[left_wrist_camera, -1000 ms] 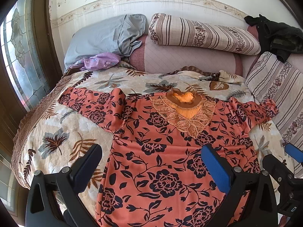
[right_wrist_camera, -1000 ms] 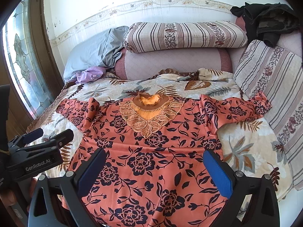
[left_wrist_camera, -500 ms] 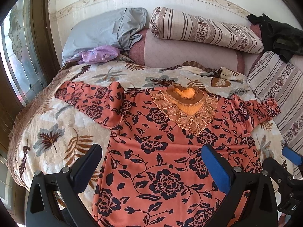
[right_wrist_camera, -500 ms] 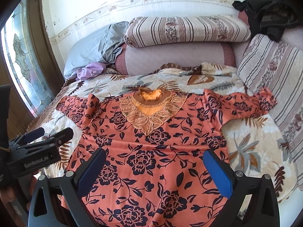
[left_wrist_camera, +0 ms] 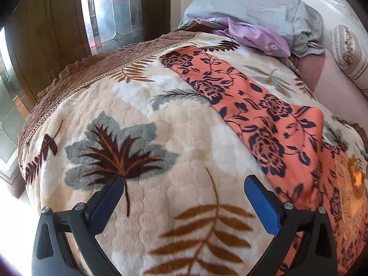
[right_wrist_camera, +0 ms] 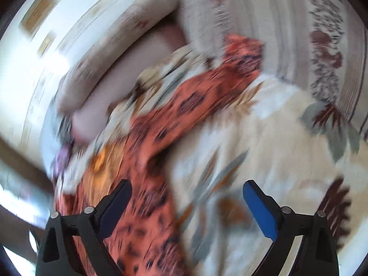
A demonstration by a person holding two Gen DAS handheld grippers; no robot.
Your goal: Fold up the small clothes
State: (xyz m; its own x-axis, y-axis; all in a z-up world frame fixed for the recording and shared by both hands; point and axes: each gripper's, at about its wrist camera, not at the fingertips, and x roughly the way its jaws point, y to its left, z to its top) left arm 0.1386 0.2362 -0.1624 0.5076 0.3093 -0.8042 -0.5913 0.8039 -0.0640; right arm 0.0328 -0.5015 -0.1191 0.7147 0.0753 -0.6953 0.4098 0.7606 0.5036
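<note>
Garment: an orange floral top (left_wrist_camera: 271, 115) is laid flat on the leaf-print blanket (left_wrist_camera: 142, 138), its sleeve stretched toward the head of the bed.
Far sleeve: in the right wrist view, the other sleeve (right_wrist_camera: 202, 87) is seen reaching toward the striped cushion (right_wrist_camera: 287, 23); the frame is heavily smeared, so detail is not resolved.
Left gripper (left_wrist_camera: 184, 197): jaws are spread wide, nothing is held; it is poised over bare blanket, just beside the top's edge.
Right gripper (right_wrist_camera: 187, 202): jaws are spread wide, nothing is held; it hangs over the border between top and blanket.
Step judged: sleeves are apparently being approached for an inward fold; no fold is yet made.
Risk, blanket: the plush pile may be pinched along with the thin cloth if the jaws are closed too deep.
Risk, aim: a sleeve edge may be missed if the right gripper's swing is not settled.
Risk, clutter: the purple cloth (left_wrist_camera: 250, 34) lies near the sleeve end and could be snagged.
</note>
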